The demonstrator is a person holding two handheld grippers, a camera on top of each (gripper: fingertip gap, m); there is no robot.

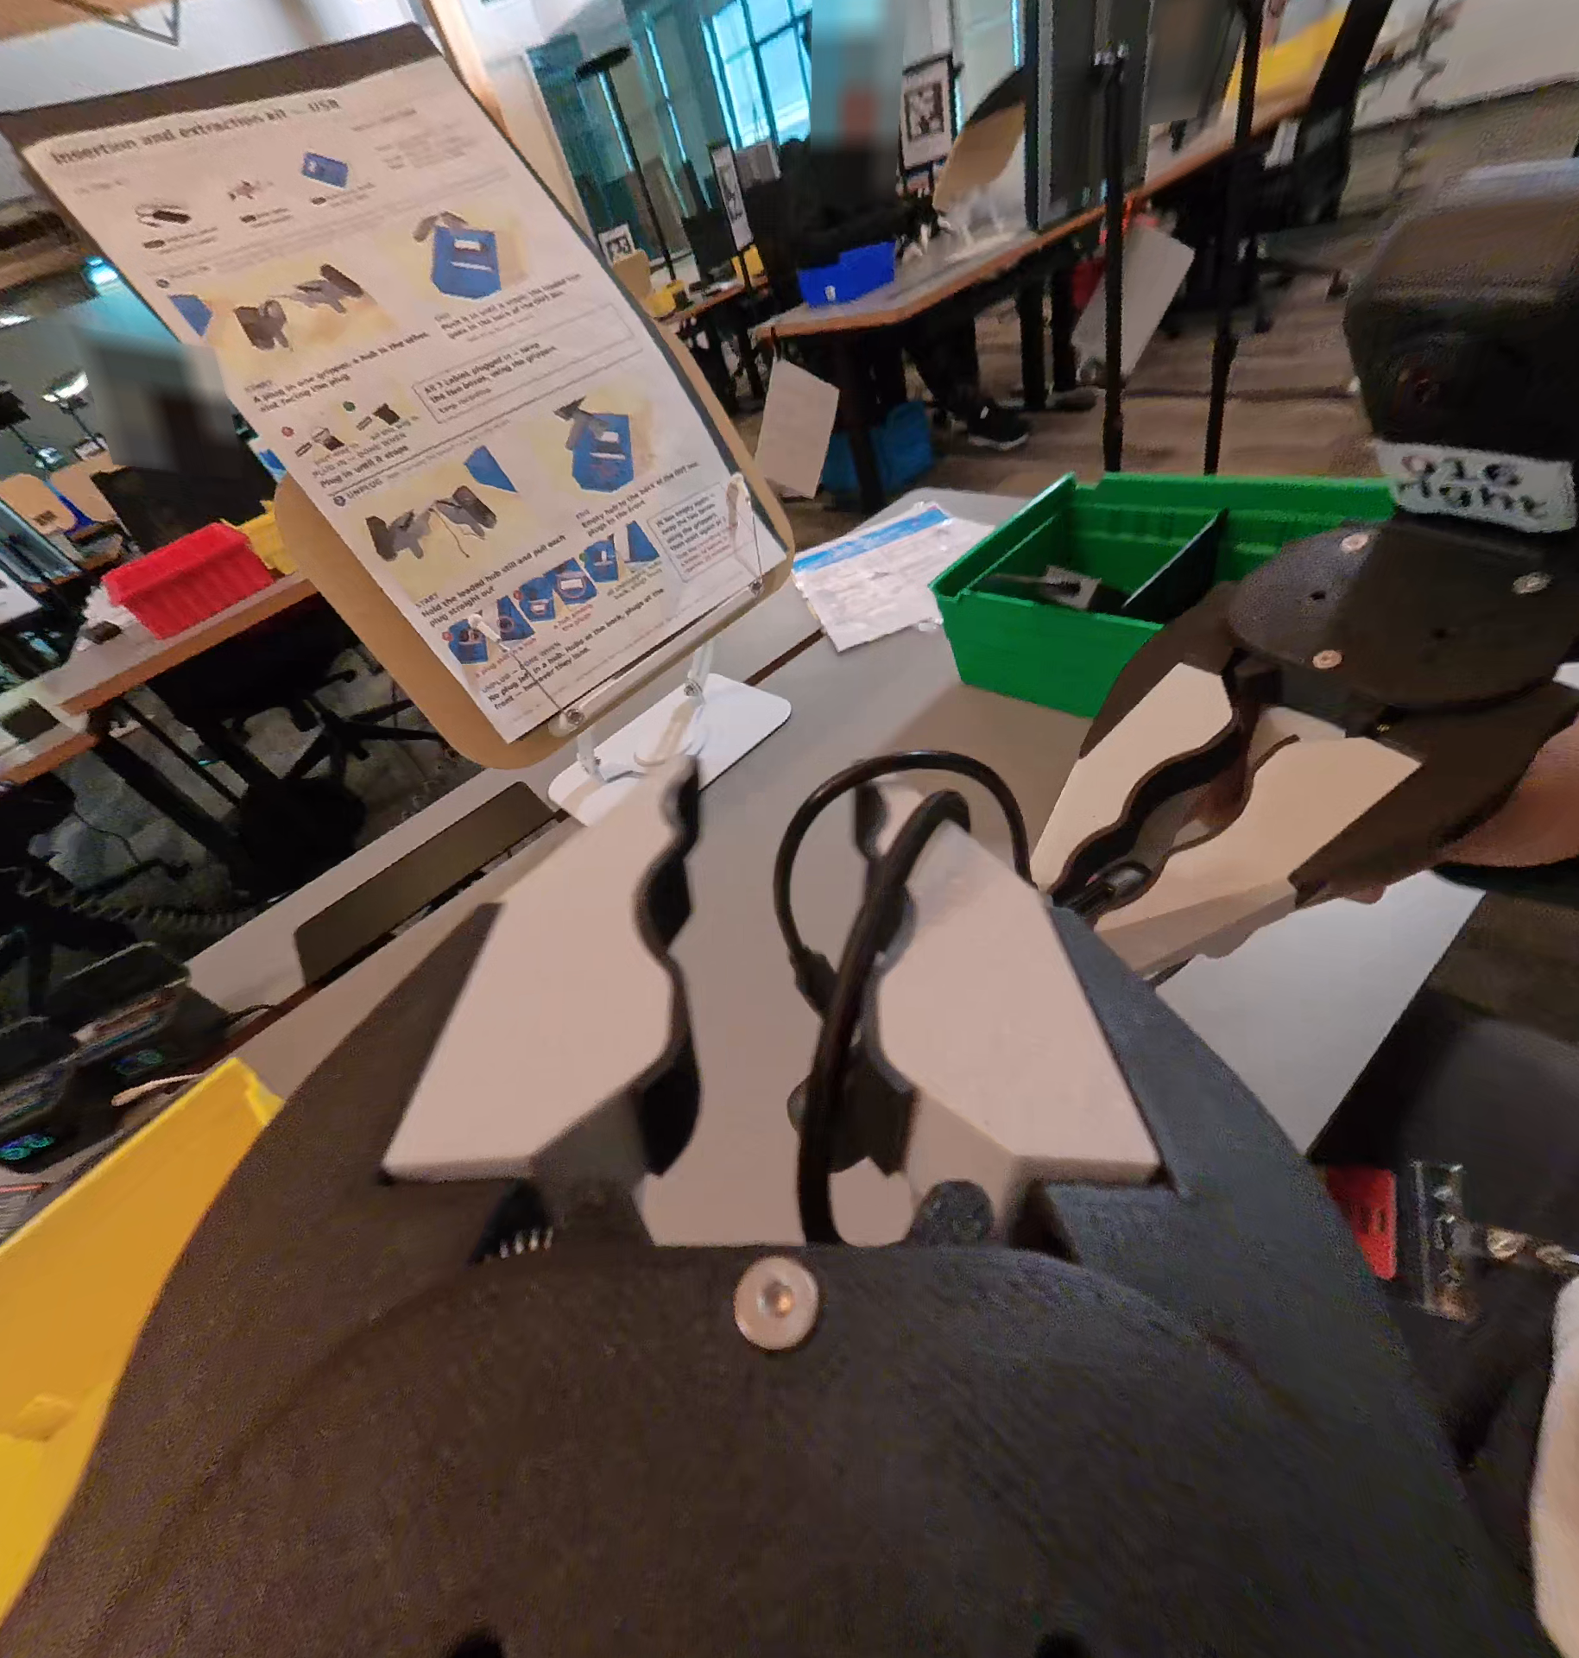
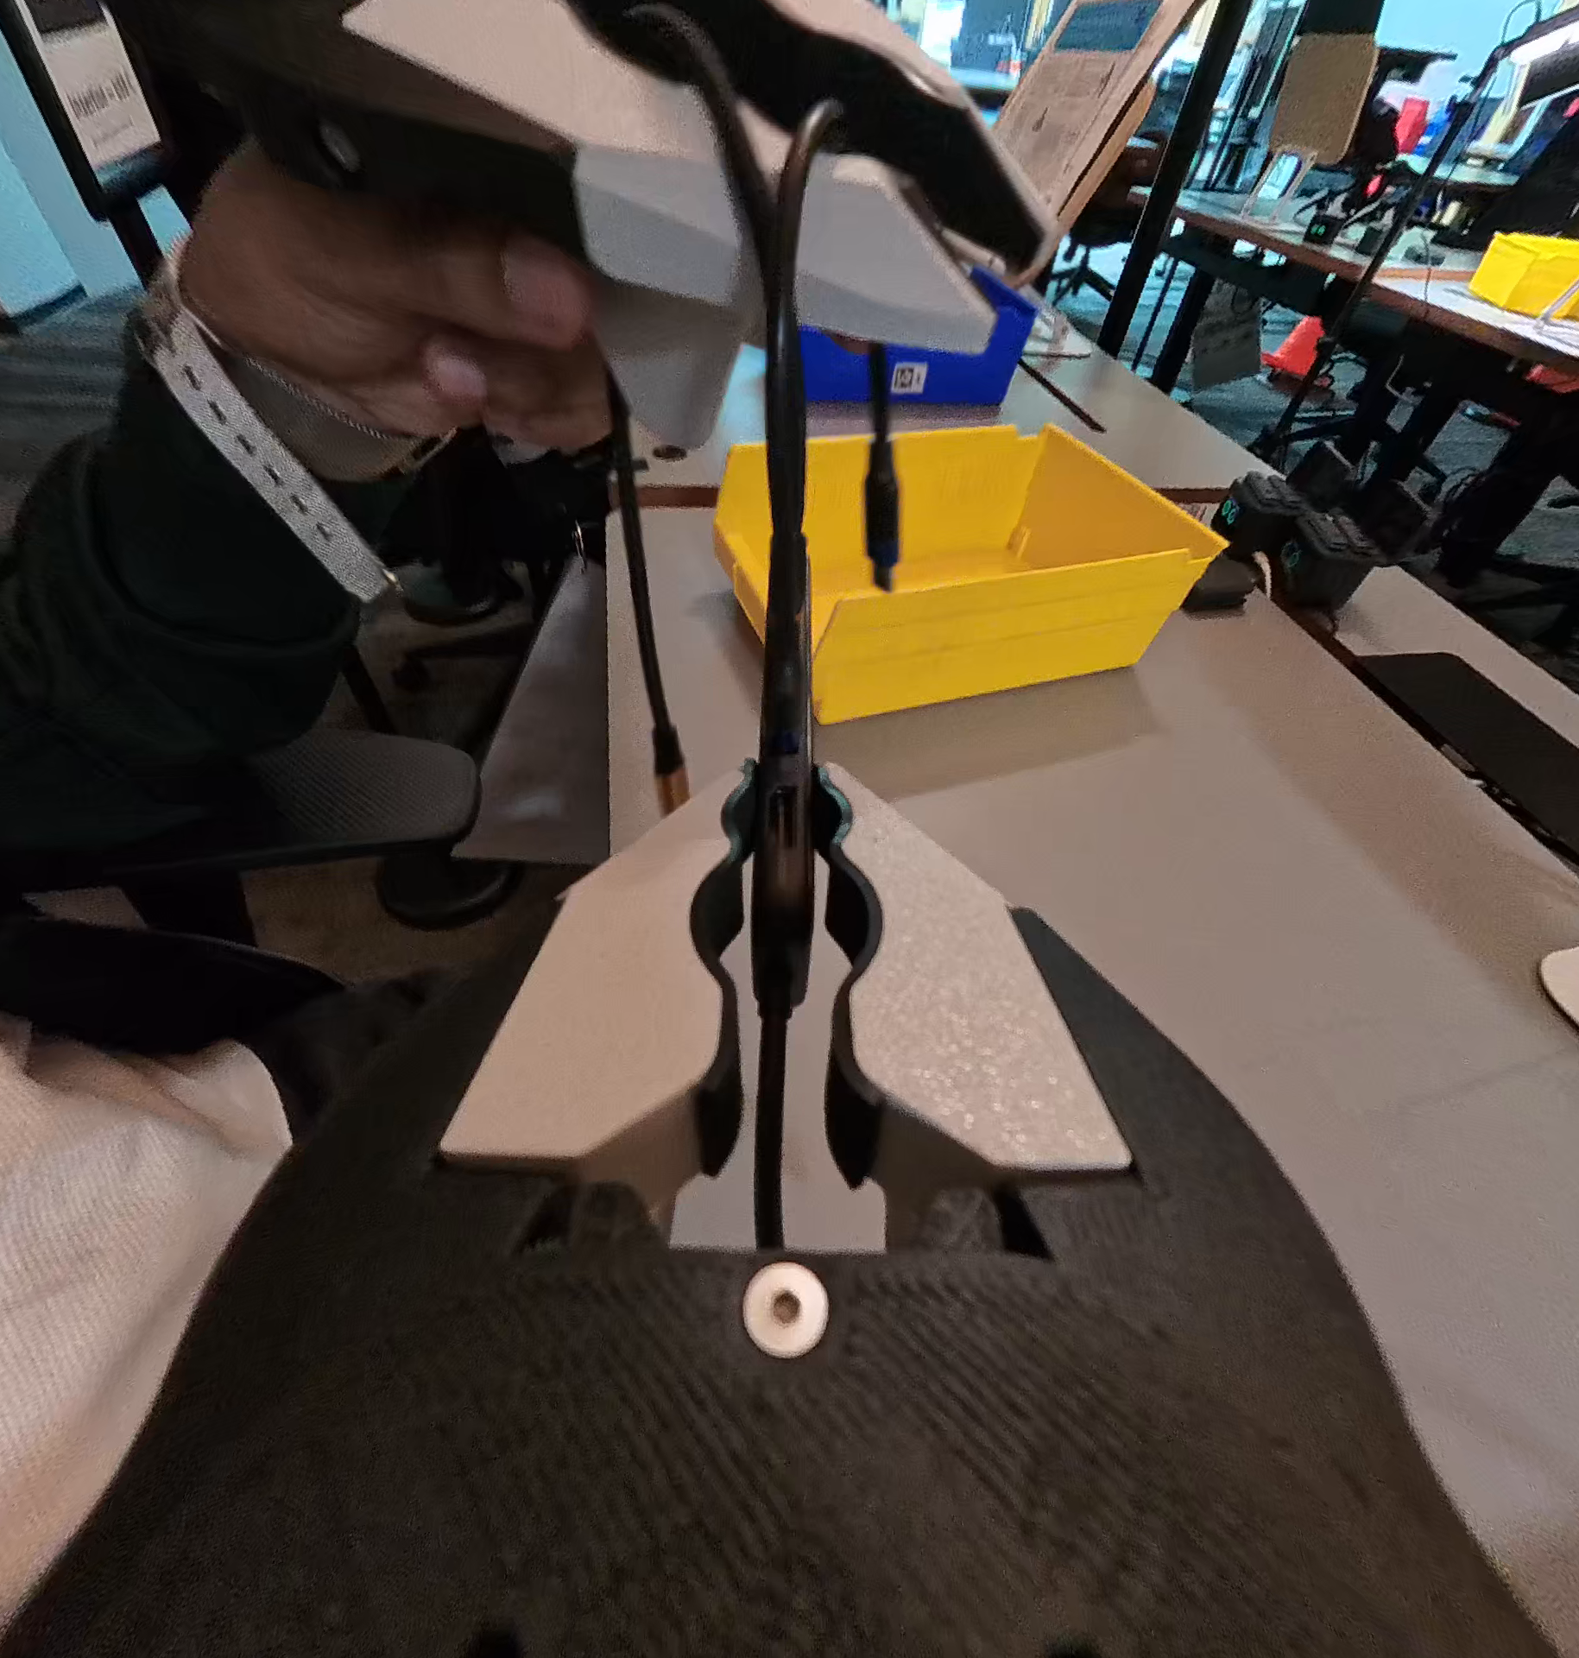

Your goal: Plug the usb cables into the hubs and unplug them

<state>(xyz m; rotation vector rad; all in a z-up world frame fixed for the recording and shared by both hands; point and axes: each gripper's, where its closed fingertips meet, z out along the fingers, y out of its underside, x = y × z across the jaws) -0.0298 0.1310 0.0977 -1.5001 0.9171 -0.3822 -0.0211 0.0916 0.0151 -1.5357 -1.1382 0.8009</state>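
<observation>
Clamping a black hub (image 2: 781, 884) between its fingers, right gripper (image 2: 784, 789) sits over the table (image 2: 1216, 897); left gripper (image 1: 772, 807) spread apart, cable (image 1: 844, 969) draped through.

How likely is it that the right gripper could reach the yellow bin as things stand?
Probably not freely. The table ahead is bare, but the right gripper is shut on a black hub, and its cable runs up to the left gripper before the yellow bin.
</observation>
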